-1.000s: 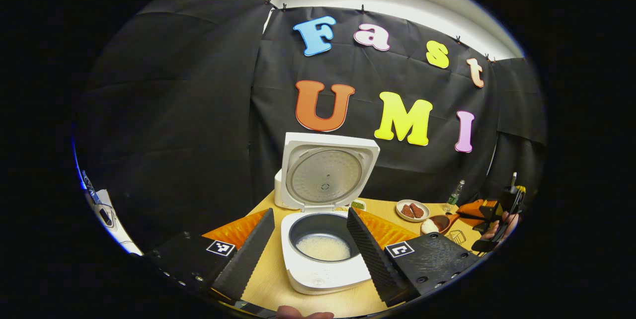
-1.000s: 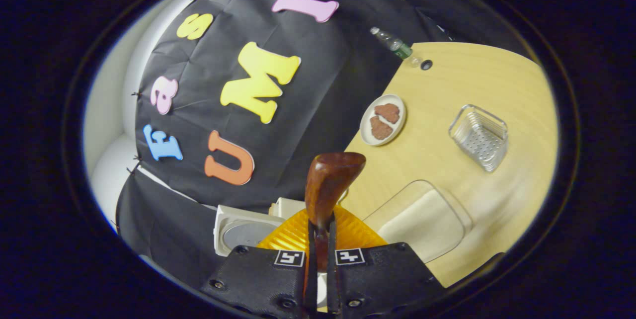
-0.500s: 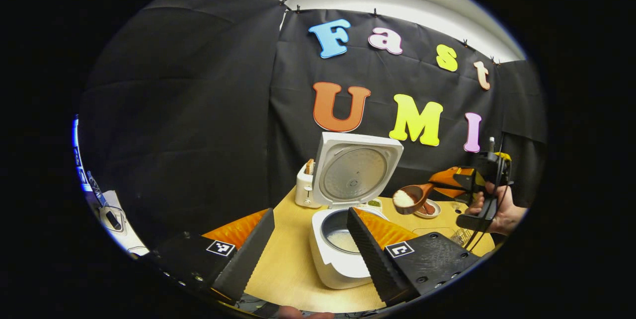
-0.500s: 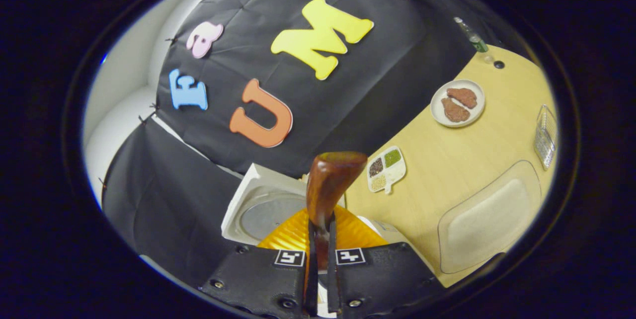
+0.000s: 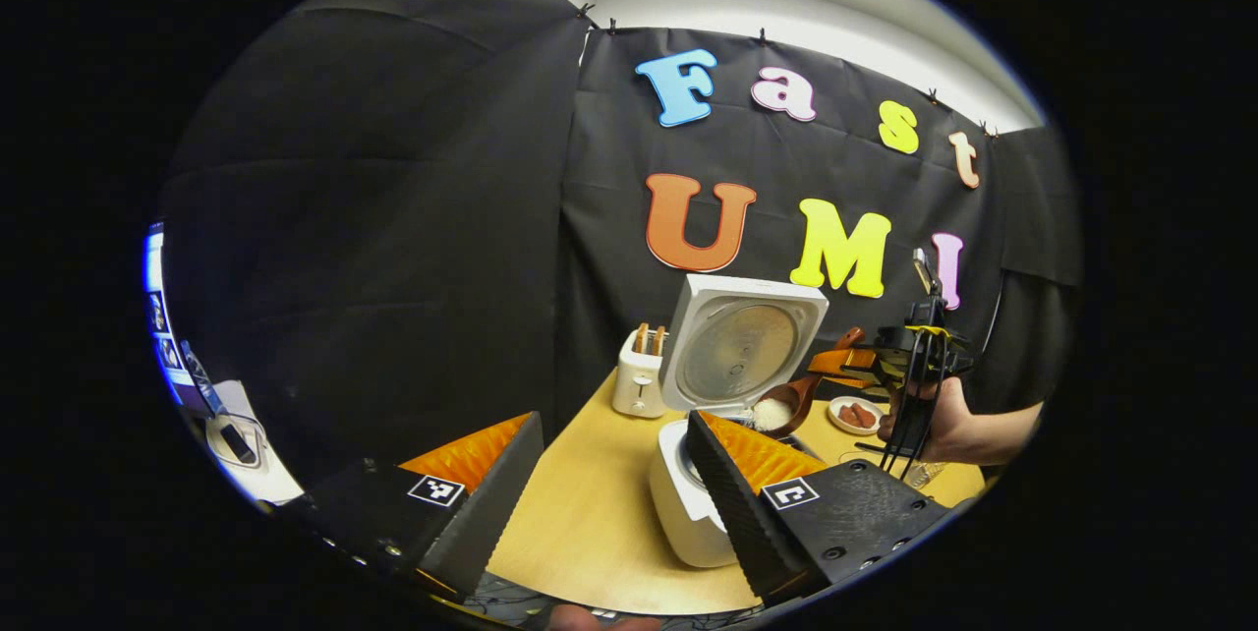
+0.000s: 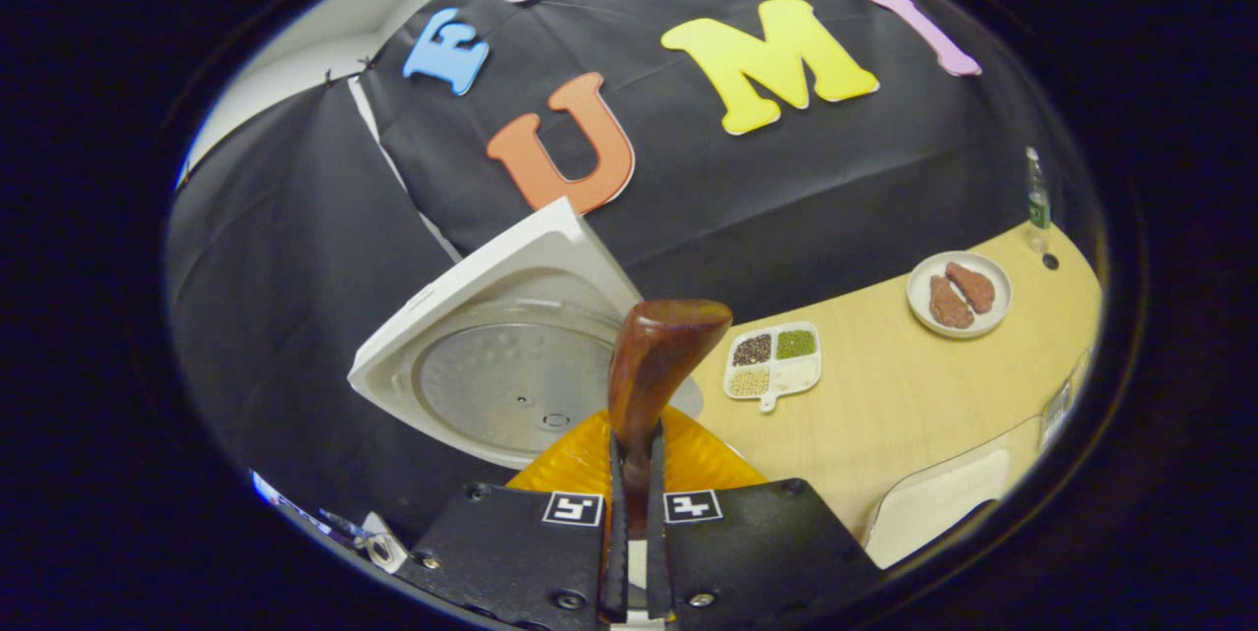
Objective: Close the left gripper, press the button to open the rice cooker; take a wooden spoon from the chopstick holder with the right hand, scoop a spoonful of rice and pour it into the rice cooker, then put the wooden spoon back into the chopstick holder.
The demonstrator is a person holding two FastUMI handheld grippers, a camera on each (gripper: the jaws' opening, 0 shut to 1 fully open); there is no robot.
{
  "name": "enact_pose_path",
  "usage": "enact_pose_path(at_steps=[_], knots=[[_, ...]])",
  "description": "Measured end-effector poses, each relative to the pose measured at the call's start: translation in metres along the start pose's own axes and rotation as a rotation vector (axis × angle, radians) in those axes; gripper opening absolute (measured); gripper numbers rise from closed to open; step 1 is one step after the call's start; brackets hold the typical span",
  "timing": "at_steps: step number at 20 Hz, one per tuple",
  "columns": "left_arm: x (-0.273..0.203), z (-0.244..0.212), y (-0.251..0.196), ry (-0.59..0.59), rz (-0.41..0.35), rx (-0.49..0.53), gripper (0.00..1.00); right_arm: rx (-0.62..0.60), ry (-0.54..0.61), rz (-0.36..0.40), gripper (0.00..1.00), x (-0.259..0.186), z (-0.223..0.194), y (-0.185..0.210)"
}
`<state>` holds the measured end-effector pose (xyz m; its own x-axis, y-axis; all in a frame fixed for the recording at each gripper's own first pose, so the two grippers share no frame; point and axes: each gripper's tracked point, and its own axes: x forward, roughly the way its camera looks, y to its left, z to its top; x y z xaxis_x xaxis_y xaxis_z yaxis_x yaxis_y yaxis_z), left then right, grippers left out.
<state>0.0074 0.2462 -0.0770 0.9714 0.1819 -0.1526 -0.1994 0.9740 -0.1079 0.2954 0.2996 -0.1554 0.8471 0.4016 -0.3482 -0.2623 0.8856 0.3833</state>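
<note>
The desk [image 5: 590, 523], light wood, fills the lower centre of the left gripper view and the lower right of the right gripper view; the rice cooker [image 5: 683, 513] stands on it just right of centre-bottom in the left gripper view, partly behind that gripper's own right finger, w/ its lid [image 5: 742, 346] raised upright, inner metal plate facing the camera; in the right gripper view the same lid sits centre-left, tilted, big in frame; a white toaster [image 5: 639, 377] w/ slices in its slots stands beside the cooker's left side, at the desk's far edge; the left gripper [image 5: 614, 493] has its fingers wide apart, nothing between them; the right gripper [image 6: 636, 552] has its fingers narrow, pinched on the wooden spoon [image 6: 651, 371] by the handle, bowl's back toward the camera, centre frame; in the left gripper view that spoon shows at centre-right, rice in its bowl, held above the cooker's right rim in front of the lid; a hand [image 5: 939, 420] holds the gripper there; smaller things in the right gripper view: a plate [image 6: 958, 295] w/ two brown pieces at right; a divided dish [image 6: 774, 364] of grains, centre-right; a bottle [image 6: 1037, 199] at far right, at the desk's back edge.
</note>
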Motion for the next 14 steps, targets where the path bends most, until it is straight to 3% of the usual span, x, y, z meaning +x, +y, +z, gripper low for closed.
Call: enact_pose_path(at_steps=[9, 14], knots=[[0.0, 0.001, 0.001, -0.029, 0.004, -0.004, 0.94, -0.391, -0.041, 0.022, 0.09, -0.001, 0.001, 0.035], [0.0, 0.0, -0.001, -0.036, -0.014, 0.008, 0.94, -0.692, -0.119, 0.046, 0.09, -0.01, 0.008, 0.064]])
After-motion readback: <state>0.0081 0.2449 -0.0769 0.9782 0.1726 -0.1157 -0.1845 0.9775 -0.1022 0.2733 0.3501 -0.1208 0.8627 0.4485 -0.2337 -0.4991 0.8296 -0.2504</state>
